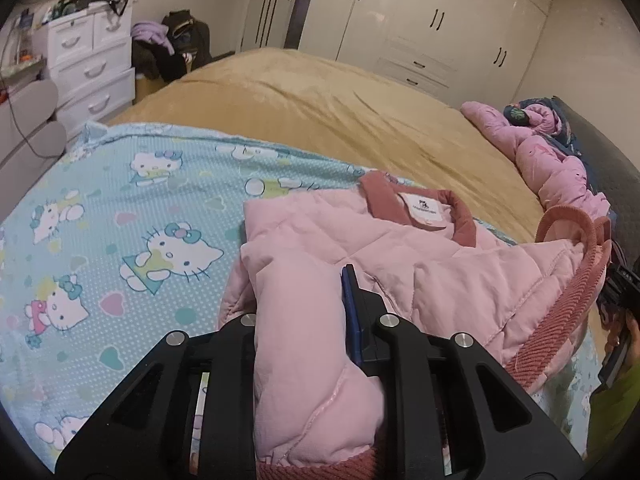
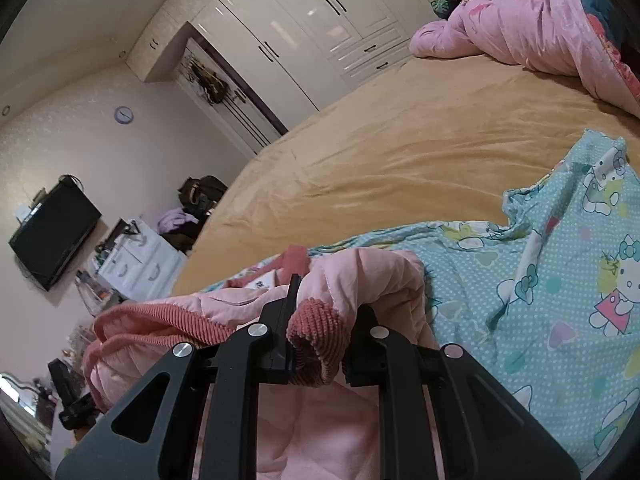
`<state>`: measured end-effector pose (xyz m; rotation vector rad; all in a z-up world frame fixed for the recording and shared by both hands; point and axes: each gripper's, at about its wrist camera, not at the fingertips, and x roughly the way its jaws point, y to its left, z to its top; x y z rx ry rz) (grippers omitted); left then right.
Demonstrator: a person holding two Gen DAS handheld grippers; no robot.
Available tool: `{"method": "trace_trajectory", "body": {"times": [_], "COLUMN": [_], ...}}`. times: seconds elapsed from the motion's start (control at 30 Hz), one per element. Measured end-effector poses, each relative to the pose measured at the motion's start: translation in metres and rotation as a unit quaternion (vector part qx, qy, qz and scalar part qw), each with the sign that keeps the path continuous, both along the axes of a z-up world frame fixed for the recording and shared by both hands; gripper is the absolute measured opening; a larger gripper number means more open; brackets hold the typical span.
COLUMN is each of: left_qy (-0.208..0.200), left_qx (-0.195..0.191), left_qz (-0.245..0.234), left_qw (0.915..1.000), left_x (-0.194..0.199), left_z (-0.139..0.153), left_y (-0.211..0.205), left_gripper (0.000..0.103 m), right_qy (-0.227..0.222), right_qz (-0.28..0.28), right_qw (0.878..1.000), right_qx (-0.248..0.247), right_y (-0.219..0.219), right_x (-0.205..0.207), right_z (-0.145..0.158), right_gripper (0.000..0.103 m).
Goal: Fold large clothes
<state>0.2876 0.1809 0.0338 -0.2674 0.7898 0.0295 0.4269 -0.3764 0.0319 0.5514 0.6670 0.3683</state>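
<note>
the pink padded jacket lies on the light-blue hello kitty sheet, itself spread over the tan bedspread, collar pointing away toward the wardrobe, so it has a flat surface to fold on. the left gripper has its jaws pinching a sleeve, held over the jacket body, probably to fold it inward. the right gripper has its jaws pinching a ribbed cuff of the other sleeve, lifted clear of the sheet, likely for the matching fold. a pink quilt sits bundled well apart at the bed's far side.
</note>
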Motion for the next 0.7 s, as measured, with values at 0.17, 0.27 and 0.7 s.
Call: {"method": "trace_trajectory", "body": {"times": [0.17, 0.27, 0.7], "left_qy": [0.017, 0.020, 0.044], "left_qx": [0.001, 0.004, 0.018], "left_qz": [-0.002, -0.002, 0.001], "left_qw": [0.9999, 0.9998, 0.9989], "left_x": [0.009, 0.011, 0.033], "left_z": [-0.006, -0.007, -0.024], "left_y": [0.001, 0.000, -0.002], "left_gripper": [0.014, 0.014, 0.014], "right_qy": [0.013, 0.029, 0.090], "right_qz": [-0.006, -0.012, -0.025], "right_qw": [1.000, 0.999, 0.996], "right_qx": [-0.022, -0.019, -0.003], "right_y": [0.008, 0.009, 0.017], "right_x": [0.010, 0.017, 0.049], "right_z": [-0.007, -0.014, -0.038], "right_gripper": [0.015, 0.016, 0.018]}}
